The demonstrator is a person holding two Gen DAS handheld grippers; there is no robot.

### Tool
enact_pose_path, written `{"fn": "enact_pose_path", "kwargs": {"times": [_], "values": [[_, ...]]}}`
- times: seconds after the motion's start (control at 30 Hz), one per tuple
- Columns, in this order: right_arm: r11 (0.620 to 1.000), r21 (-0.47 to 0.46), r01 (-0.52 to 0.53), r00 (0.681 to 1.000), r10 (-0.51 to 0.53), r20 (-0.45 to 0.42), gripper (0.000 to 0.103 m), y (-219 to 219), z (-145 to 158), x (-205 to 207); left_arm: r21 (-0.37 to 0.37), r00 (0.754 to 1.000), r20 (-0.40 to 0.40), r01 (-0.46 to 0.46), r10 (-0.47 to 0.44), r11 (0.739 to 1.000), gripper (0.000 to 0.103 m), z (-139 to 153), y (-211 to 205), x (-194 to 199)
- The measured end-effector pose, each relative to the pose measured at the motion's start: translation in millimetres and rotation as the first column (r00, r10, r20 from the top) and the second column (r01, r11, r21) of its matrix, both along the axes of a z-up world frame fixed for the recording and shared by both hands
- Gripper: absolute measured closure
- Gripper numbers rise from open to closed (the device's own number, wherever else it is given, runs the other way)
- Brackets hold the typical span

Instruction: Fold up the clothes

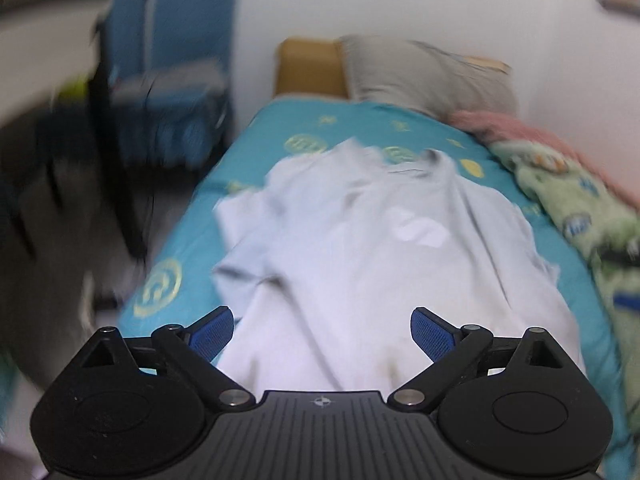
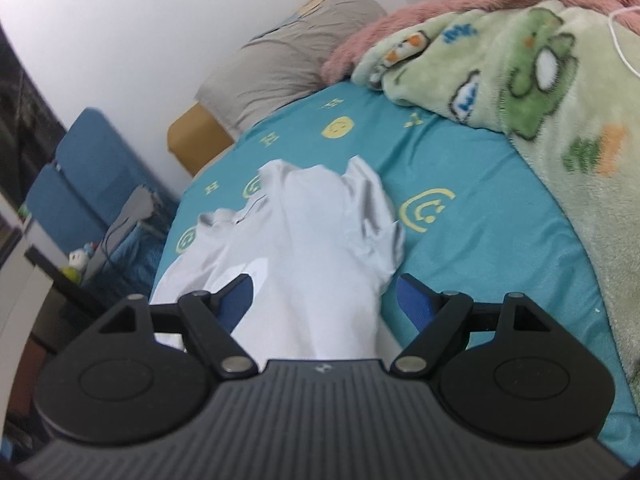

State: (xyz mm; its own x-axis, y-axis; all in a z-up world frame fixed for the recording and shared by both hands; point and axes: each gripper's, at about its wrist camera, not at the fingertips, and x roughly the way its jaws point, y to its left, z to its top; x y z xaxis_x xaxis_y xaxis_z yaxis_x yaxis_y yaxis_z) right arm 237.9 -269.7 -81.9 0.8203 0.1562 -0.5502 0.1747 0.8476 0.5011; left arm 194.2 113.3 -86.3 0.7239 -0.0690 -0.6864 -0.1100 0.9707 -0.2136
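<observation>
Between folds: pale T-shirt (image 1: 360,248) spread on bed (image 1: 192,248); left tongs (image 1: 322,330) and right tongs (image 2: 324,300) agape, empty. Next: likely pinch sleeve edges.

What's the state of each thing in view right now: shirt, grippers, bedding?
white T-shirt: spread on the bed, wrinkled, not yet folded, in no grip
left gripper: open, nothing between its pads
right gripper: open, over the shirt, not clamped
teal sheet: laid flat on the mattress
green blanket: bunched at the bed's side
grey pillow: at the bed's head
</observation>
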Motion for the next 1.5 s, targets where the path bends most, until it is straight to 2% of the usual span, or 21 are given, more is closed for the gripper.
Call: {"fn": "enact_pose_path", "kwargs": {"times": [0.07,0.13,0.27,0.4,0.47,0.53,0.57,0.6,0.67,0.73,0.83,0.87,0.93,1.0,1.1,1.2,1.27,1.37,1.4,1.47,1.5], "values": [[1.000,-0.018,-0.012,1.000,0.012,0.000,0.023,6,2,1,-0.094,0.997,-0.032,-0.077,0.074,0.993,0.012,-11,30,20],[0.999,-0.025,-0.021,1.000,0.021,-0.004,0.023,9,1,3,-0.180,0.987,-0.069,-0.153,0.143,0.972,0.013,-22,59,41],[0.999,-0.016,-0.032,0.999,0.032,-0.023,0.023,13,-6,8,-0.265,0.961,-0.091,-0.276,0.261,0.924,0.019,-39,105,86],[0.999,0.004,-0.032,0.998,0.033,-0.048,0.023,15,-17,20,-0.294,0.940,-0.109,-0.342,0.325,0.892,0.027,-54,129,125],[0.999,0.022,-0.034,0.998,0.036,-0.061,0.023,15,-22,26,-0.295,0.941,-0.115,-0.338,0.318,0.894,0.043,-61,132,145],[0.998,0.043,-0.039,0.997,0.042,-0.068,0.023,15,-25,29,-0.297,0.953,-0.103,-0.304,0.286,0.905,0.044,-63,127,159],[0.998,0.047,-0.041,0.997,0.044,-0.066,0.023,15,-25,30,-0.288,0.961,-0.106,-0.276,0.256,0.917,0.046,-65,120,166],[0.998,0.050,-0.043,0.997,0.046,-0.065,0.023,16,-25,30,-0.245,0.966,-0.110,-0.254,0.234,0.936,0.052,-65,112,172],[0.998,0.055,-0.043,0.997,0.047,-0.062,0.023,15,-25,30,-0.131,0.973,-0.116,-0.213,0.198,0.968,0.080,-62,95,181],[0.997,0.068,-0.042,0.997,0.046,-0.060,0.023,14,-24,29,-0.017,0.974,-0.115,-0.199,0.195,0.980,0.099,-53,79,186],[0.996,0.075,-0.044,0.998,0.048,-0.050,0.023,12,-22,26,0.131,0.976,-0.077,-0.192,0.203,0.973,0.100,-31,50,187],[0.996,0.076,-0.047,0.998,0.050,-0.044,0.023,13,-20,25,0.202,0.983,-0.043,-0.165,0.177,0.965,0.100,-21,32,185],[0.997,0.065,-0.049,0.998,0.051,-0.031,0.023,12,-17,23,0.323,0.997,0.035,-0.070,0.062,0.944,0.100,0,-12,178],[0.997,0.053,-0.048,0.999,0.049,-0.020,0.023,12,-14,22,0.329,0.997,0.049,0.046,-0.065,0.943,0.100,11,-54,171],[0.998,0.047,-0.040,0.999,0.041,-0.012,0.023,10,-13,22,0.312,0.972,0.052,0.201,-0.228,0.928,0.098,21,-110,162],[1.000,0.015,-0.025,1.000,0.025,-0.017,0.023,8,-15,21,0.298,0.951,0.028,0.287,-0.309,0.910,0.079,16,-143,158],[0.999,0.025,-0.022,0.999,0.023,-0.030,0.023,5,-19,21,0.266,0.960,0.040,0.258,-0.278,0.929,0.054,19,-140,141],[0.999,0.035,-0.032,0.999,0.033,-0.029,0.023,5,-21,21,0.207,0.977,0.071,0.183,-0.201,0.961,0.040,29,-118,100],[0.999,0.029,-0.043,0.999,0.044,-0.023,0.023,7,-20,20,0.203,0.982,0.080,0.151,-0.170,0.967,0.037,34,-108,82],[0.998,0.017,-0.066,0.998,0.066,-0.010,0.023,13,-19,19,0.208,0.990,0.096,0.085,-0.107,0.974,0.021,43,-89,47],[0.997,0.008,-0.082,0.997,0.082,-0.005,0.023,17,-19,19,0.207,0.992,0.102,0.058,-0.080,0.977,0.019,45,-79,29]]}}
